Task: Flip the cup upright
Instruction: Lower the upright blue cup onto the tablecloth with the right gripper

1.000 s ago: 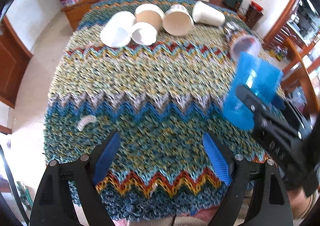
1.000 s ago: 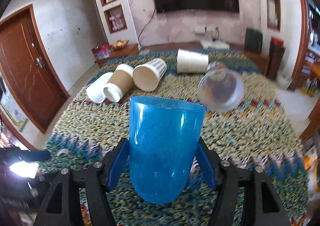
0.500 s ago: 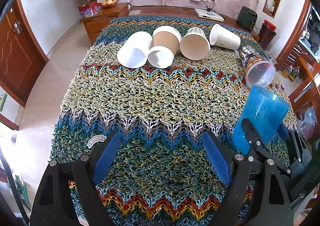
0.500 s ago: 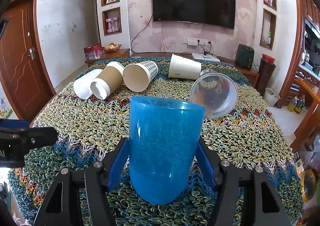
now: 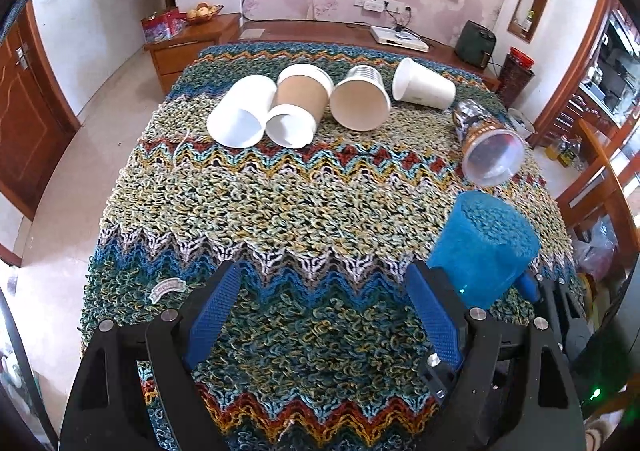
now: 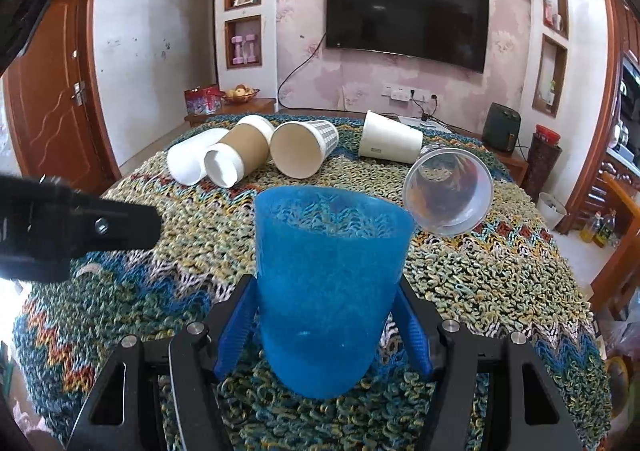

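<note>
A translucent blue plastic cup (image 6: 328,283) stands upright, mouth up, on the knitted zigzag cloth (image 6: 500,275). My right gripper (image 6: 326,331) is shut on the blue cup's lower half, one blue pad on each side. The cup also shows in the left wrist view (image 5: 484,247) at the right, with my right gripper behind it. My left gripper (image 5: 324,315) is open and empty, low over the near part of the cloth (image 5: 280,211), left of the blue cup.
Several cups lie on their sides at the far end: a white one (image 5: 240,115), a brown sleeved one (image 5: 298,107), a patterned paper one (image 5: 360,101), another white one (image 5: 424,85) and a clear plastic one (image 5: 488,147). A wooden chair (image 5: 608,187) stands at the right.
My right gripper has lowered the blue cup until its base rests on the cloth, still upright. My left gripper has drawn back and tilted up; it stays open.
</note>
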